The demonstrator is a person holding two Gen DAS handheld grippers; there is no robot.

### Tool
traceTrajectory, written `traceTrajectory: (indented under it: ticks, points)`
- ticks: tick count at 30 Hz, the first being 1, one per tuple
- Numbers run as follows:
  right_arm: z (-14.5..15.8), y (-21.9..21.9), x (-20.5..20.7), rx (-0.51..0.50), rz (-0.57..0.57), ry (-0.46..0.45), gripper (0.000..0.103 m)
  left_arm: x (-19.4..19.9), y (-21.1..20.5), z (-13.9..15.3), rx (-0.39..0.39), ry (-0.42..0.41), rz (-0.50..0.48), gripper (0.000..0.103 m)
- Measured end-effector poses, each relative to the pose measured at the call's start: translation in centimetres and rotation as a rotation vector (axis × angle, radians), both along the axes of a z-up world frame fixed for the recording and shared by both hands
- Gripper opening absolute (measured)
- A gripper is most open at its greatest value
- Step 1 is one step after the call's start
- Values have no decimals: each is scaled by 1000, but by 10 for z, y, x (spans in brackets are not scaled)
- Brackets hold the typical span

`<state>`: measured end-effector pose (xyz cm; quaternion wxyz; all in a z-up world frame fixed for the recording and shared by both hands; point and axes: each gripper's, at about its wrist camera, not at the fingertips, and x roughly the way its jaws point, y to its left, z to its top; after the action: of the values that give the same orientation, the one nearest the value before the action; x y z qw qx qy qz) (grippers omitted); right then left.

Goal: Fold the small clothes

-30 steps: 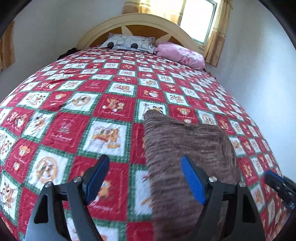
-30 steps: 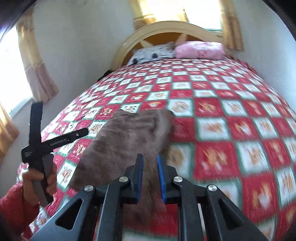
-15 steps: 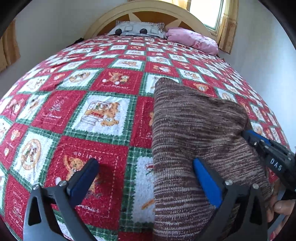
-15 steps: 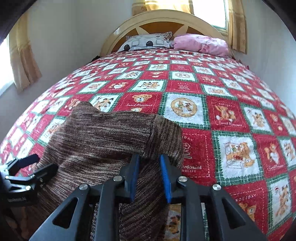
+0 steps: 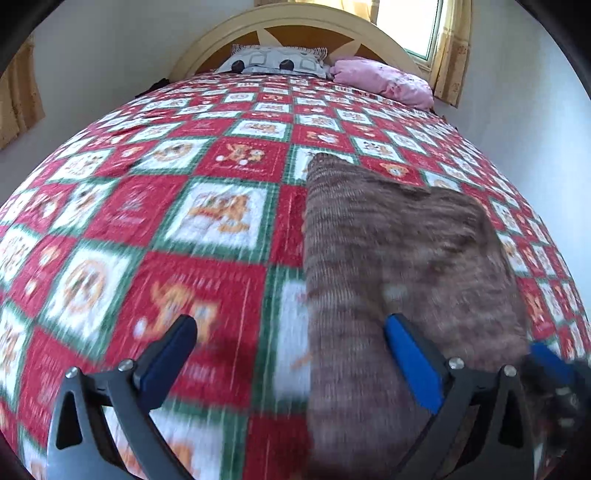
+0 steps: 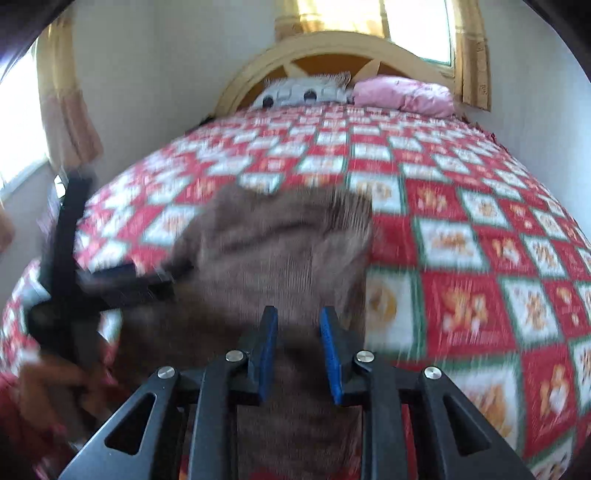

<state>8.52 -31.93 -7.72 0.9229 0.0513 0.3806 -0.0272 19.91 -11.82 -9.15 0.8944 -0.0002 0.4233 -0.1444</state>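
A brown knitted garment (image 5: 399, 251) lies flat on the red, white and green patchwork quilt (image 5: 221, 155), near the bed's front edge. My left gripper (image 5: 288, 325) is wide open and straddles the garment's left edge: one finger is over the quilt, the other over the knit. My right gripper (image 6: 299, 314) hovers over the garment (image 6: 280, 243) near its right side. Its jaws stand a narrow gap apart, and blurred brown knit shows through the gap. I see no pad pressing on the fabric. Its blue tip (image 5: 550, 365) shows at the garment's right edge.
A grey patterned pillow (image 5: 277, 62) and a pink pillow (image 5: 384, 79) lie by the curved headboard (image 5: 295, 22). Walls close in on both sides of the bed. A hand in a red sleeve (image 6: 37, 391) holds the left gripper (image 6: 70, 240).
My left gripper's jaws have spread wider and it has sunk toward the garment's near edge. The right gripper's jaws have parted slightly; it dropped close over the knit, then drew back.
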Motion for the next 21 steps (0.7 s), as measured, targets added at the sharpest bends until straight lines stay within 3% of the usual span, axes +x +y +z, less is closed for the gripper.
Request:
traceTrajectory:
  ticks: [4,8,21]
  points:
    - [-7,6,1,-43,-30,-1,24,-39,-5,-2,74,-64,-40,103]
    - [-12,24,3,-175,-29,2,27,-41,-17,-11,147,-30,-69,103]
    - [-11,17,1,-127,-31,-13,28,-39,-11,-14,96,-8,-68,103]
